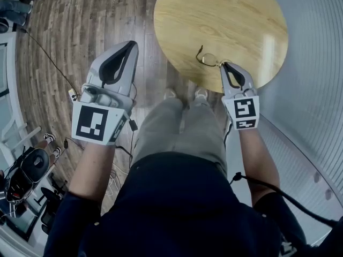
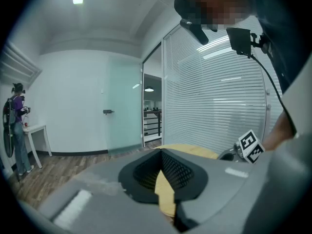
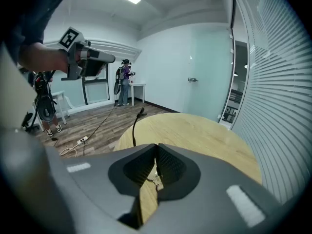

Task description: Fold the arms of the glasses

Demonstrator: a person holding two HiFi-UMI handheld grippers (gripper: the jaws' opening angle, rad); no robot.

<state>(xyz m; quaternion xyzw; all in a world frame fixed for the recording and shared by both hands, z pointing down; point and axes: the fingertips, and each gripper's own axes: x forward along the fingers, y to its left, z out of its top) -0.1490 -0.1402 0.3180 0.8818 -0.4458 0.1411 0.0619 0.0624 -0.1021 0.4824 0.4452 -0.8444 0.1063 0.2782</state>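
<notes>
"Plank floor (image 1: 80,25) and white walls, so where exactly are you standing?"

"At a round wooden table (image 1: 236,15), pale and glossy. A wall of slatted blinds (image 3: 278,96) runs along my right side. A frosted glass door (image 2: 124,106) stands across the room, and a cable (image 1: 48,58) trails over the planks. Far off, another person (image 3: 125,79) stands by a small white table (image 3: 139,87)."

"And the glasses (image 1: 209,60)?"

"Over the table's near edge, just ahead of my shoes (image 1: 201,94). My right gripper (image 1: 224,64) has its fingers clenched on them. A thin bit of the metal frame sits pinched between the ribbed pads (image 3: 169,168), and one dark arm (image 3: 135,128) sticks up past the left jaw. Whether the frame rests on the wood or hangs just above it, I cannot tell."

"What about your other hand?"

"My left gripper (image 1: 131,43) is held up over the floor, well apart from the table's left side — its fingers are pressed together with nothing between them. Through the gap behind the tips I see only a strip of the yellow tabletop."
</notes>
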